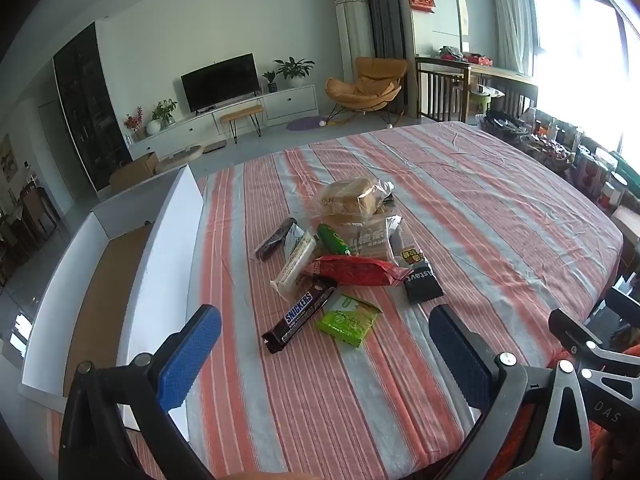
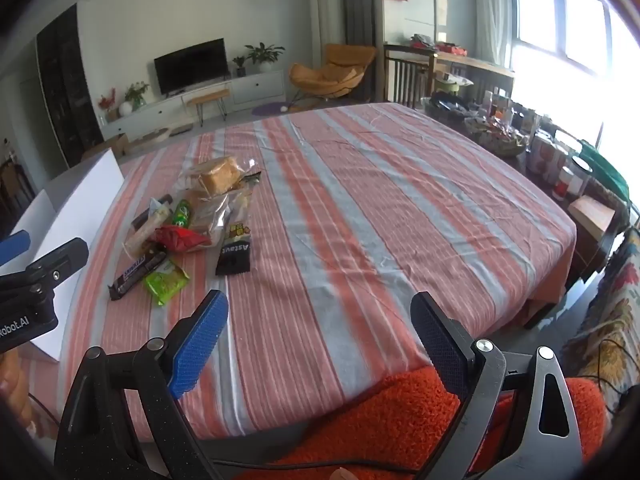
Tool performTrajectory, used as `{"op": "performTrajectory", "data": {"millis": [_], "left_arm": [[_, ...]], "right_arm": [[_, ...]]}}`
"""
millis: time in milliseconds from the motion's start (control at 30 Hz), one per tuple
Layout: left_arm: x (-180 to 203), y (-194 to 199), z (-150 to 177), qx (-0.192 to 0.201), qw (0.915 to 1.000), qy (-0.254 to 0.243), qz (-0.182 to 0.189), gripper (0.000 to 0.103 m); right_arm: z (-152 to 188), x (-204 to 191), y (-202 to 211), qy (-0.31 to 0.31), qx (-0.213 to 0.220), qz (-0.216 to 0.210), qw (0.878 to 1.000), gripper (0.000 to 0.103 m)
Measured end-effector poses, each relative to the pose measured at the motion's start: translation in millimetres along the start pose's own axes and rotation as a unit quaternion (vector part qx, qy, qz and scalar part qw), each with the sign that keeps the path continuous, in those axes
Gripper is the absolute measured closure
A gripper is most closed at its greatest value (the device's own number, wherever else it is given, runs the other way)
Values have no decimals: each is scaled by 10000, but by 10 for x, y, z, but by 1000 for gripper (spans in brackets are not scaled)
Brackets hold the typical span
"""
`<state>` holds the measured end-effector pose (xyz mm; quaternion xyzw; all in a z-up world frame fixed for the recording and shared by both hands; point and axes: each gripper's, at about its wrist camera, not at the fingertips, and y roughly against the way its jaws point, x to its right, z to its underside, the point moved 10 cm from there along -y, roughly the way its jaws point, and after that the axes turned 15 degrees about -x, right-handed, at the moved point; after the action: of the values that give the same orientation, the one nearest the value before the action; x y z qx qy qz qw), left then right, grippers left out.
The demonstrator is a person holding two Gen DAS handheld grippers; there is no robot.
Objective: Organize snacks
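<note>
Left wrist: "SNICKERS" bar; "Astave" pouch

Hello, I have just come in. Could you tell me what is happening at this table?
A person holds a two-finger gripper in each hand above a table with a striped cloth. Both the left gripper and the right gripper are open and hold nothing. A pile of snacks lies untouched on the cloth: a Snickers bar, a green packet, a red wrapper, a black packet and bagged bread. A white cardboard box stands open at the left. Sorting has not started.
</note>
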<state>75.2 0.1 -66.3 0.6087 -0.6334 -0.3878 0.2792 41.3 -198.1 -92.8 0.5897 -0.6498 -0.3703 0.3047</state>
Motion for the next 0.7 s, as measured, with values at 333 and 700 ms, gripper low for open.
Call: {"op": "performTrajectory", "data": {"millis": [333,700], "left_arm": [[-65,-96,150,44,10000,70,42,0],[-28,-73,123,-141,9998,15,-125,0]], "right_arm": [[8,-80,-26,70,-65,-81,9999,8],[20,-87,-6,100,-64,-59,9999,8]]}}
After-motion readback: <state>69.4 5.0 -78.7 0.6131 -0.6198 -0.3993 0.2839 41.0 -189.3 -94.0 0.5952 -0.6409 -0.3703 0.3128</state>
